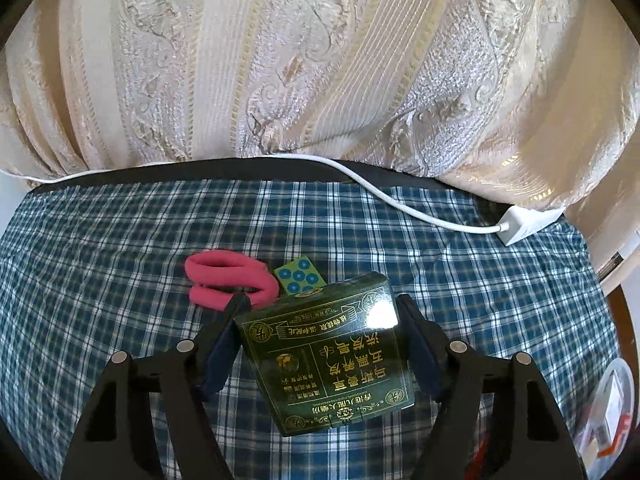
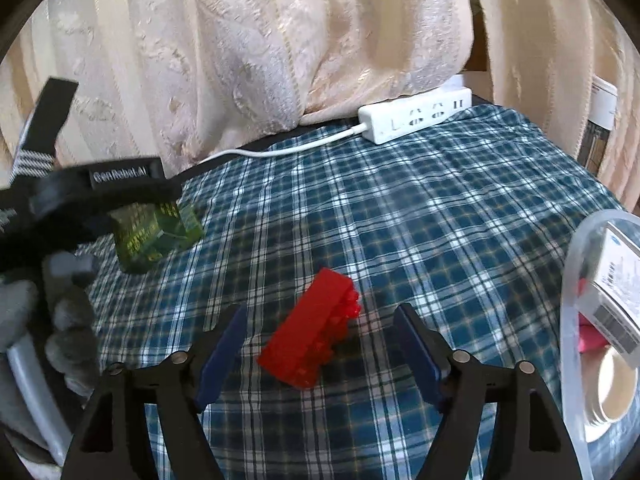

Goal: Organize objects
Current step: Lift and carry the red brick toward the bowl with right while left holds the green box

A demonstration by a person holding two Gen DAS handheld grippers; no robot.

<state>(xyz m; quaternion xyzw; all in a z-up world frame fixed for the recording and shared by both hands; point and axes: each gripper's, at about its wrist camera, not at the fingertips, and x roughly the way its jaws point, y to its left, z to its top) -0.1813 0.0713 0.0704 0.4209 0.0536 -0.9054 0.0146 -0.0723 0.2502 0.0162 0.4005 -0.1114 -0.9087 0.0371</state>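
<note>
Left gripper (image 1: 322, 340) clamped on a dark green box (image 1: 326, 354), pads pressed to both its sides, box tilted and raised off the blue plaid cloth (image 1: 100, 248). Gold print across the lid, Chinese characters seen upside down from the left wrist, too small to read with certainty. Behind the box, on the cloth: a pink hair band (image 1: 228, 280) folded in loops, and just beside it a small green card (image 1: 298, 278) with blue round dots, partly hidden by the box edge.

Right gripper (image 2: 320, 344) released, jaws wide apart, a red toy brick (image 2: 314, 334) lying on its side on the cloth between the pads without touching either. From the right wrist, "GenRobot.AI" legible in white on the black body of the left gripper, green box below that label. Grey gloved hand (image 2: 64, 312) at the left edge.

White power strip (image 2: 416, 118) with its white cable (image 2: 280, 148) at the far edge of the cloth, against cream patterned curtains (image 2: 260, 40). Clear plastic container (image 2: 572, 280) at right, holding a white box (image 2: 616, 280) with a barcode; its writing unreadable.
</note>
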